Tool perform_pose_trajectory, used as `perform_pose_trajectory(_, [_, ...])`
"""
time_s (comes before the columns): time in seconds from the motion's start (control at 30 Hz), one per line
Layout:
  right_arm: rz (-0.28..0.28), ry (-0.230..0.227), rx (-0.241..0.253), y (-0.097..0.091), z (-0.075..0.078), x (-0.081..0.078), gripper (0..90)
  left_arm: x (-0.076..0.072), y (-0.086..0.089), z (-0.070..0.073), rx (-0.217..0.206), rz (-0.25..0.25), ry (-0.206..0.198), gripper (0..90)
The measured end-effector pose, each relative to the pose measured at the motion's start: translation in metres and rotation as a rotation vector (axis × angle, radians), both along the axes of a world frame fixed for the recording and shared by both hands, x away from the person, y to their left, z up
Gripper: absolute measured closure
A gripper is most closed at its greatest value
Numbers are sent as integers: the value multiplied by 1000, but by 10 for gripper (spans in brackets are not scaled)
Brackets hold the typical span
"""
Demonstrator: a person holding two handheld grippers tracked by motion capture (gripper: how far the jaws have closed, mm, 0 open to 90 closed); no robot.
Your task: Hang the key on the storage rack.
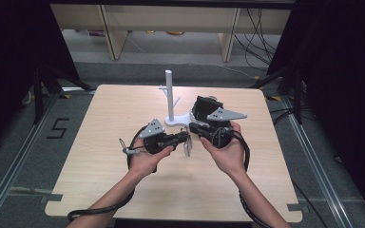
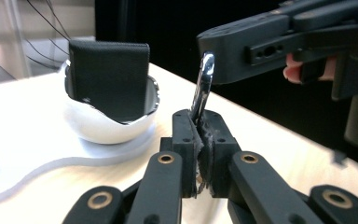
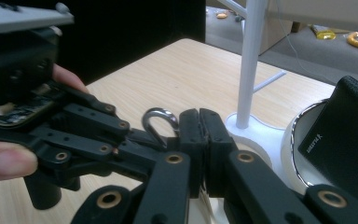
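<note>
Pale wood-grain tabletop (image 1: 123, 166) fills the high view, ringed by dark curtains, with a white plastic stand (image 1: 169, 95) rising from a curved base near the far edge. Both hands meet just in front of it: the left gripper (image 1: 184, 139) points right, the right gripper (image 1: 195, 127) points left, and a small metal carabiner (image 1: 187, 148) hangs between their tips.

From the left gripper view, the jaws are clamped on the carabiner (image 2: 202, 91), whose long axis stands nearly upright, its polished steel top just beside the right gripper (image 2: 216, 56). A white bowl (image 2: 105, 123) behind holds a black textured block (image 2: 109, 79).

Seen from the right gripper view, the jaws are pressed together, apparently pinching something thin, though I cannot tell what. The carabiner's rounded loop (image 3: 161, 122) sits just left of them, held by the left gripper (image 3: 135, 144).
</note>
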State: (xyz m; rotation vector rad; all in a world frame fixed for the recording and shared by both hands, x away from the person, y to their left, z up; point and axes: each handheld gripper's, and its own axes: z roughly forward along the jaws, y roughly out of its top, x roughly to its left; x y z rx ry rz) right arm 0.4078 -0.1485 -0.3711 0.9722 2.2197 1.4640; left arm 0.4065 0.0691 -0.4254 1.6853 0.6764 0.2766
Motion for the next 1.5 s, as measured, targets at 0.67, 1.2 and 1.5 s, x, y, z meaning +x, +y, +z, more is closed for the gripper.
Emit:
perform_pose_trajectory(0.67, [-122, 77, 56, -54, -28, -16, 809, 11, 37, 2, 167, 215, -35, 846])
perform_pose_trajectory(1.2, [-254, 120, 89, -102, -71, -26, 773, 30, 56, 6, 179, 328, -61, 846])
perform_pose_trajectory(1.5, [-281, 127, 126, -104, -74, -30, 768, 49, 57, 12, 198, 398, -76, 846])
